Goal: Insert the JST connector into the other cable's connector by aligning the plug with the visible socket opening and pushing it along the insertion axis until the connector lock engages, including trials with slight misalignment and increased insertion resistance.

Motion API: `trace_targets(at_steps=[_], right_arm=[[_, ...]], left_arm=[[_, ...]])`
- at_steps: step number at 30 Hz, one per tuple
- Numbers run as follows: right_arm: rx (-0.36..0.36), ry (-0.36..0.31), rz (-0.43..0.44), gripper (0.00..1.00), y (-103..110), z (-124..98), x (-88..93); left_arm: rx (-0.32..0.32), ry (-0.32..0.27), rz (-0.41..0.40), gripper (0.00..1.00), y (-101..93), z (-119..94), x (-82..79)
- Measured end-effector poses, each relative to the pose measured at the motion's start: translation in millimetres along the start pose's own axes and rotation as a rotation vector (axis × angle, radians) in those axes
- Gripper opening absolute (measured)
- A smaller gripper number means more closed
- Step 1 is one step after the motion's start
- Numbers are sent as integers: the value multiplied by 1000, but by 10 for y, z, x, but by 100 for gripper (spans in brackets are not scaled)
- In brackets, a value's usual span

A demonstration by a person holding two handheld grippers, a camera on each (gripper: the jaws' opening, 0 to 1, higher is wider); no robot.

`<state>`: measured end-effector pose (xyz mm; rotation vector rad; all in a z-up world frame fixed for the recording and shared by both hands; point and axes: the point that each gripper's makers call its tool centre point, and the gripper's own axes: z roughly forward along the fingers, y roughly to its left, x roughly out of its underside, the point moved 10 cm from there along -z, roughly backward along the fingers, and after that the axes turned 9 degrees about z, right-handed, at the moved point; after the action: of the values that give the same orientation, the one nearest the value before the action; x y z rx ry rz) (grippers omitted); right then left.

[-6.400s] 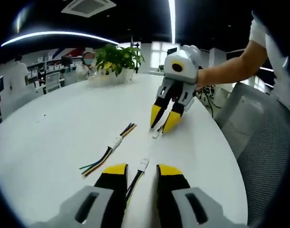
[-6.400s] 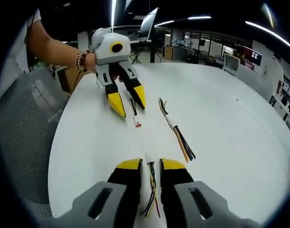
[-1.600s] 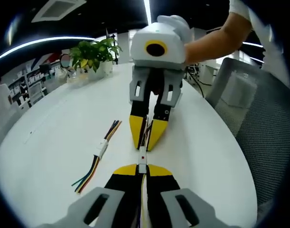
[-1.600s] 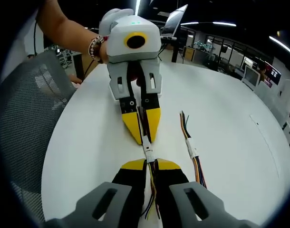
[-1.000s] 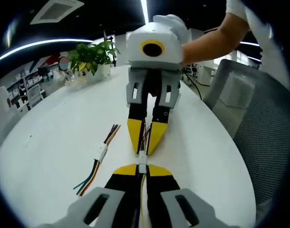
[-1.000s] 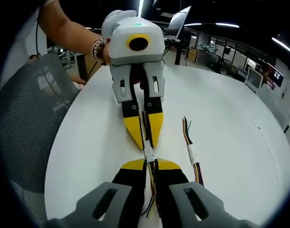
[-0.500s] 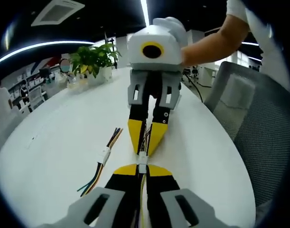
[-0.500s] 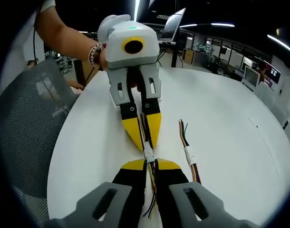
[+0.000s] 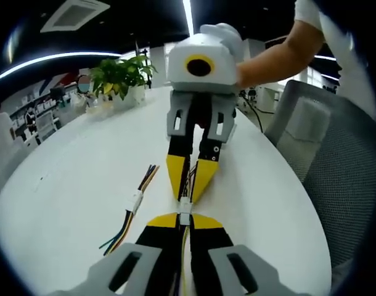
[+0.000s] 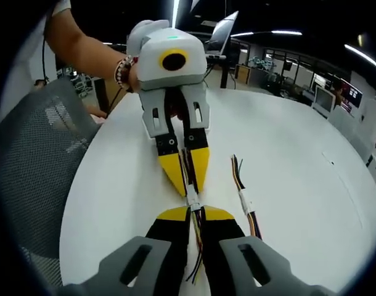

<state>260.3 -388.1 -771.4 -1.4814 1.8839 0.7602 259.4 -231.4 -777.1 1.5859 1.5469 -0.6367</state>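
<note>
Meeting tip to tip, left tongs and right tongs pinch seemingly mated connectors

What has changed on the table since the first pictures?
Both grippers closed on their cables, left gripper and right gripper, lifted them and came tip to tip, so the two white connectors now meet between them. The spare cable stayed on the table.
</note>
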Motion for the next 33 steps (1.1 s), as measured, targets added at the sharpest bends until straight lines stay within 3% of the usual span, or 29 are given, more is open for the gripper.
trace_targets(at_steps=[15, 23, 33], right_arm=[[51, -35, 29, 4, -164, 4, 21], [63, -12, 20, 4, -211, 27, 85], [89, -30, 47, 4, -267, 43, 77]], left_arm=[[-43, 15, -28, 0, 181, 54, 1], [-77, 28, -54, 3, 261, 15, 62], [-94, 34, -102, 6, 236, -47, 143]])
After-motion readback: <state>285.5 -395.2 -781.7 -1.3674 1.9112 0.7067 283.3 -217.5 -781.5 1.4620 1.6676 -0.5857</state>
